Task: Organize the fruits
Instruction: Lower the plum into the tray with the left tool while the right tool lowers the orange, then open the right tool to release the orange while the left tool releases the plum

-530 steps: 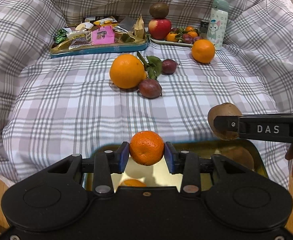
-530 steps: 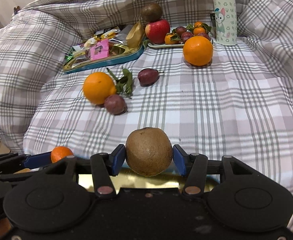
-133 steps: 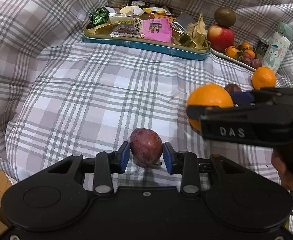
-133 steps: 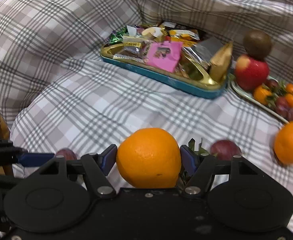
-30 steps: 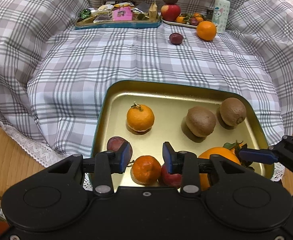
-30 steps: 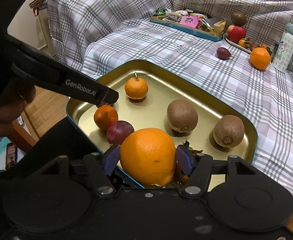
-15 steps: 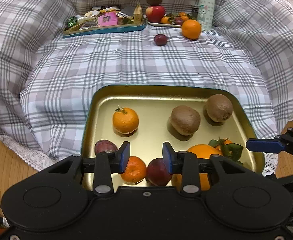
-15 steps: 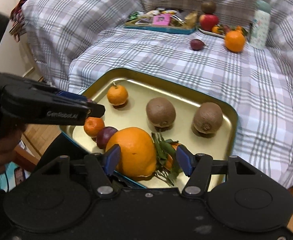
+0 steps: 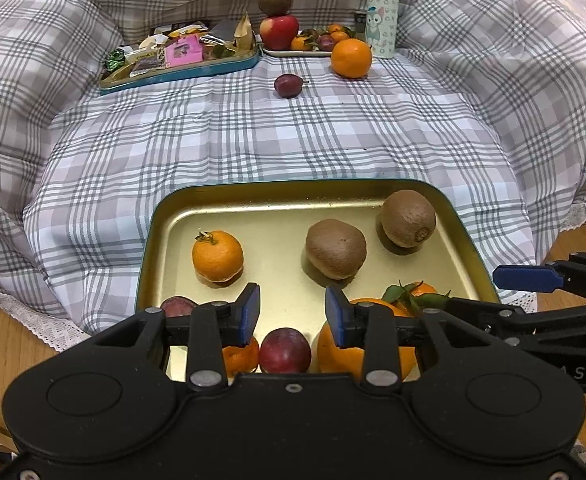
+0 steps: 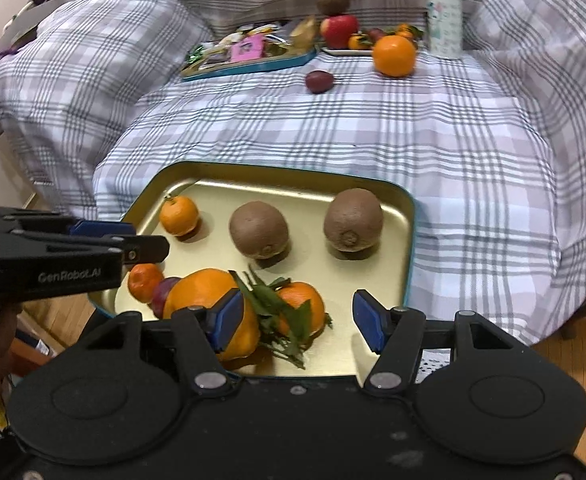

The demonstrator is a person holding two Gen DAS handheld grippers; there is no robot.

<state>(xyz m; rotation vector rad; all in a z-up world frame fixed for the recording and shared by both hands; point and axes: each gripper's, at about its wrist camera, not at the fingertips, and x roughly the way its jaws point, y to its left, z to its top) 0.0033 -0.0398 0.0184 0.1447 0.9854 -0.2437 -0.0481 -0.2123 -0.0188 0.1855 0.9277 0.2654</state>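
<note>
A gold tray (image 9: 293,186) (image 10: 293,174) holds two kiwis (image 9: 336,248) (image 9: 408,218), a stemmed tangerine (image 9: 217,256), a smaller tangerine (image 9: 241,358), two plums (image 9: 285,350) (image 9: 179,306), a big orange (image 10: 201,288) and a leafy tangerine (image 10: 301,300). My left gripper (image 9: 293,318) hovers over the tray's near edge, its jaws apart with nothing between them. My right gripper (image 10: 297,324) stands open above the leafy tangerine, its left pad in front of the big orange. A plum (image 9: 289,85) and an orange (image 9: 351,58) lie loose on the checked cloth.
At the back sit a snack tray (image 9: 181,68), a plate (image 9: 293,54) of small fruit with an apple (image 9: 279,30) and a kiwi stacked beside it, and a mint bottle (image 9: 381,12). Puffed bedding rises on both sides. Wooden floor shows beside the bed edge.
A second ago the right gripper was shut on the big orange; the orange now rests in the tray and the jaws stand open. Both grippers have drifted sideways; the left stayed empty.
</note>
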